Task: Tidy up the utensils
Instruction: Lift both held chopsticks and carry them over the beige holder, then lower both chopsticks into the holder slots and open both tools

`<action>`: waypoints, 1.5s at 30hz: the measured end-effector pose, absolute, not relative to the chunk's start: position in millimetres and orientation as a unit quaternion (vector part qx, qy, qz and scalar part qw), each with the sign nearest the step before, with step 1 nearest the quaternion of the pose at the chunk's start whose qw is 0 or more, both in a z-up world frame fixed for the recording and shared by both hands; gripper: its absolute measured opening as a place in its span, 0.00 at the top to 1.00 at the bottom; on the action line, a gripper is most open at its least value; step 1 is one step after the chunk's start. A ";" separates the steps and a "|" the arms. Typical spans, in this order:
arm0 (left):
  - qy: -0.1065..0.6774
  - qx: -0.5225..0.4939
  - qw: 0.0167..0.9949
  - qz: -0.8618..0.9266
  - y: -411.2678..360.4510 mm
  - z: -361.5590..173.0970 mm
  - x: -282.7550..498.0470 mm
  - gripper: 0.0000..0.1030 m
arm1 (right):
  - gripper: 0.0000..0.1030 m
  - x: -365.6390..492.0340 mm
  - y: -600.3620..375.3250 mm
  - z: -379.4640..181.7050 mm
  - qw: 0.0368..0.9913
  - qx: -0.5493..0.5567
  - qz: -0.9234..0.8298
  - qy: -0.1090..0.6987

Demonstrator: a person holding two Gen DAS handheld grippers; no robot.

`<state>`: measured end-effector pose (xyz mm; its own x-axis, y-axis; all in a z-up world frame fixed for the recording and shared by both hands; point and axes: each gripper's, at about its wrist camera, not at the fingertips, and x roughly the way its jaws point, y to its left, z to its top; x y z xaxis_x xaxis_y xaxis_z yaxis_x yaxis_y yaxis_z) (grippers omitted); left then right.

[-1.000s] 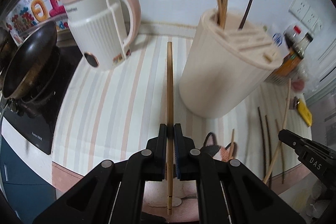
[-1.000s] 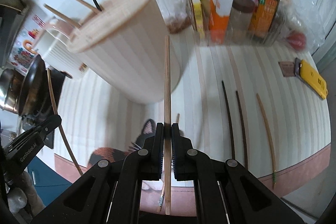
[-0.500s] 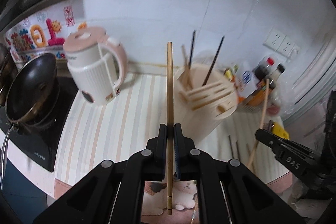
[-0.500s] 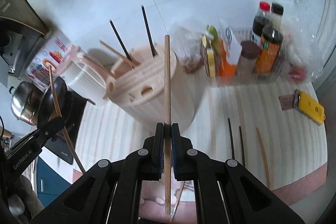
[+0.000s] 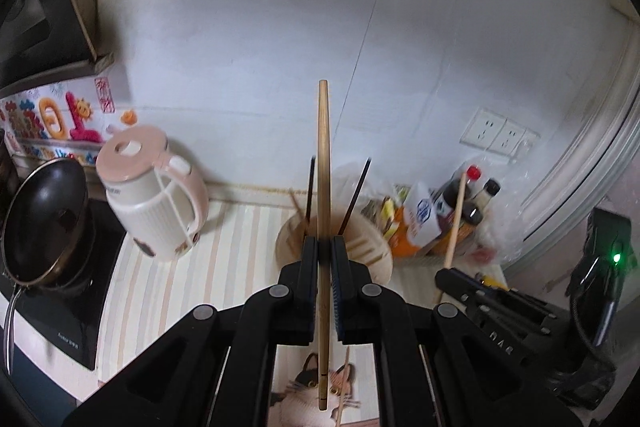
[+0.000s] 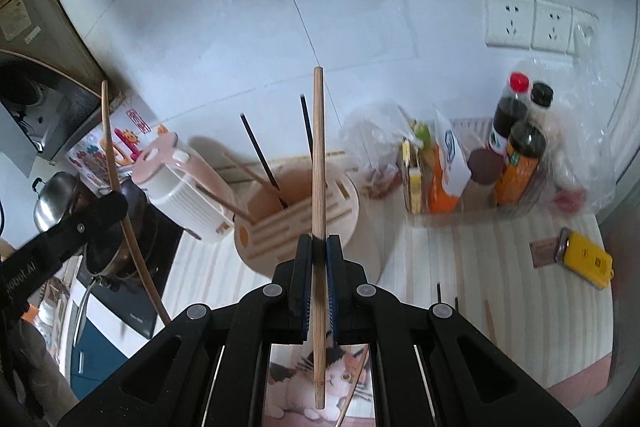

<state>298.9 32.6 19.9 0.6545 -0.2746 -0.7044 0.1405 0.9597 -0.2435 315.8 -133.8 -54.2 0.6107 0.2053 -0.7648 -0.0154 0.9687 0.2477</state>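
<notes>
I hold one wooden chopstick in each gripper: the left gripper (image 5: 324, 247) is clamped on the left-hand chopstick (image 5: 323, 163), and the right gripper (image 6: 319, 247) is clamped on the right-hand chopstick (image 6: 318, 155). Each stick runs lengthwise along its gripper's fingers, with the far tip projecting forward and the near end trailing under the wrist. The utensil holder (image 6: 320, 203) stands on the striped counter (image 6: 460, 267), ahead of and below both grippers, with its slotted top facing up and several chopsticks already standing in it. In both wrist views the holder sits directly behind the fingertips, so I judge the two hands about equally near; the next move needs each stick tipped toward vertical over an opening. Loose chopsticks (image 6: 490, 321) remain on the counter to the right. Compared with one second ago, both grippers have risen: the holder then filled the view from the side, and it now appears smaller, seen from above.
</notes>
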 end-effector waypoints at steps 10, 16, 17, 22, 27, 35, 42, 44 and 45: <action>0.382 -0.104 0.910 -0.122 29.0 45.3 336.7 0.96 | 0.93 350.0 -136.7 -23.0 0.906 0.117 0.070 0.402; 0.377 -0.128 0.910 -0.113 31.4 41.2 359.6 0.96 | 0.93 380.0 -142.4 -11.5 0.915 0.140 0.069 0.372; 0.376 -0.134 0.910 -0.110 31.9 38.6 364.6 0.96 | 0.93 385.2 -143.2 -10.7 0.916 0.147 0.068 0.367; 0.361 -0.129 0.920 -0.082 28.7 29.7 379.8 0.96 | 0.93 409.1 -144.4 -12.2 0.925 0.153 0.058 0.342; 0.351 -0.128 0.926 -0.051 27.6 15.0 396.3 0.96 | 0.93 427.8 -143.2 -22.5 0.934 0.159 0.051 0.316; 0.345 -0.137 0.928 -0.027 26.5 -5.4 415.6 0.96 | 0.93 449.0 -151.5 -48.9 0.942 0.181 0.042 0.281; 0.343 -0.123 0.931 -0.017 16.0 -21.5 424.0 0.96 | 0.93 455.8 -143.4 -67.1 0.947 0.172 0.057 0.265; 0.348 -0.119 0.930 -0.016 14.6 -27.7 427.7 0.96 | 0.93 456.1 -140.2 -70.5 0.948 0.166 0.060 0.265; 0.353 -0.117 0.928 -0.016 13.5 -31.0 428.7 0.96 | 0.93 456.0 -138.6 -72.2 0.948 0.162 0.063 0.267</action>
